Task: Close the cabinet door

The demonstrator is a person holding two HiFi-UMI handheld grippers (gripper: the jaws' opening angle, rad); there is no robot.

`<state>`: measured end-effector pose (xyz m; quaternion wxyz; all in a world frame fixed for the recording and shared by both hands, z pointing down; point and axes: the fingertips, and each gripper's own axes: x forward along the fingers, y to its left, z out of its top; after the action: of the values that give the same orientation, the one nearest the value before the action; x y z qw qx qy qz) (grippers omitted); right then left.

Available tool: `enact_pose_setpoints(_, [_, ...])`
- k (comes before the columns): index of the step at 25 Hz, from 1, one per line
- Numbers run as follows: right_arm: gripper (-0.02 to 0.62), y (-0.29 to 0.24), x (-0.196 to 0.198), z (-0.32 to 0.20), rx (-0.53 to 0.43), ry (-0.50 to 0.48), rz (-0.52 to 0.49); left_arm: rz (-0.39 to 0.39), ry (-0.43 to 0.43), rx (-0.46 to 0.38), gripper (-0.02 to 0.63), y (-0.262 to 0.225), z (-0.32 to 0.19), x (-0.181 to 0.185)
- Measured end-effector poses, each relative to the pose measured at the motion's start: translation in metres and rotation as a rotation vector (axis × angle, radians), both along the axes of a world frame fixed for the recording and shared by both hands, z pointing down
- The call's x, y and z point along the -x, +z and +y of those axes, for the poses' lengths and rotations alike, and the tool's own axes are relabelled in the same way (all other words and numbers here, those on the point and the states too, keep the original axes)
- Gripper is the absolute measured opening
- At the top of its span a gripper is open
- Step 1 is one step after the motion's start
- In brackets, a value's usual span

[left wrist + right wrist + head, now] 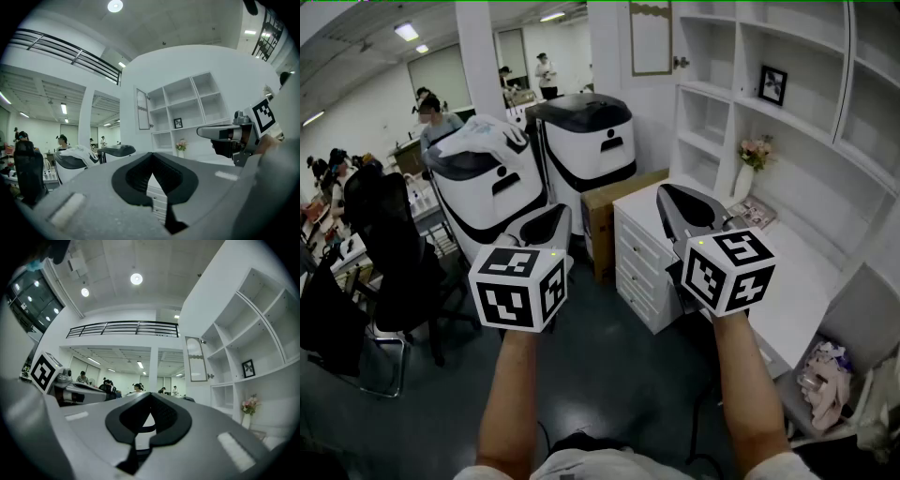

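Note:
The white cabinet door [652,37] with a small knob [681,63] stands open at the top left of the white shelf unit [787,56], far beyond both grippers. My left gripper [553,214] and right gripper [675,192] are held side by side at chest height, pointing level toward the shelves. Both have their jaws together with nothing between them. The door [142,109] appears above the shut jaws of the left gripper [151,154] in the left gripper view. It also shows up and to the right of the right gripper [150,394], as the door [196,359], in the right gripper view.
A white desk with drawers [639,253] stands below the shelves, carrying a flower vase [748,164]; a picture frame [772,84] sits on a shelf. Two white-and-black machines [581,141], a cardboard box [605,211] and an office chair [389,253] stand left. People work in the background.

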<state>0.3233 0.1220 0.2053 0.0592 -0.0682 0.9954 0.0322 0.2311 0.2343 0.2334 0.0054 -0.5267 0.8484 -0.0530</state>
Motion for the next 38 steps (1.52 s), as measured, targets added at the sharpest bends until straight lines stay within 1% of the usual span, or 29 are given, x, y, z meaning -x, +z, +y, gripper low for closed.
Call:
enact_pose_setpoints(5, [0.003,0.007,-0.005,0.001,0.004,-0.003,0.011,0.000,0.000,0.000,-0.003,0.002,-0.001,-0.008])
enact_pose_setpoints(8, [0.003,0.006,-0.004,0.000,0.003,-0.003,0.006,-0.006,-0.001,0.004,-0.003,0.000,-0.003,-0.007])
enact_pose_setpoints(12, [0.005,0.006,0.004,-0.003,-0.005,-0.002,0.004,-0.013,-0.006,-0.001,-0.003,-0.001,-0.008,0.000])
enact_pose_setpoints(17, [0.026,0.002,0.022,-0.011,-0.020,0.007,-0.004,-0.017,-0.004,-0.006,-0.002,0.000,-0.017,0.019])
enact_pose_setpoints(23, [0.057,-0.004,0.059,-0.028,-0.043,0.024,-0.004,-0.022,0.018,-0.006,-0.002,-0.001,-0.039,0.055])
enact_pose_setpoints(27, [0.070,-0.010,0.095,-0.039,-0.055,0.040,-0.003,-0.016,0.040,-0.007,-0.003,-0.004,-0.057,0.090])
enact_pose_setpoints(33, [0.092,-0.020,0.147,-0.058,-0.059,0.086,-0.004,-0.016,0.099,0.015,-0.003,-0.005,-0.083,0.141])
enact_pose_setpoints(38, [0.118,-0.023,0.188,-0.071,-0.050,0.122,0.004,0.005,0.142,0.013,-0.004,-0.007,-0.100,0.183])
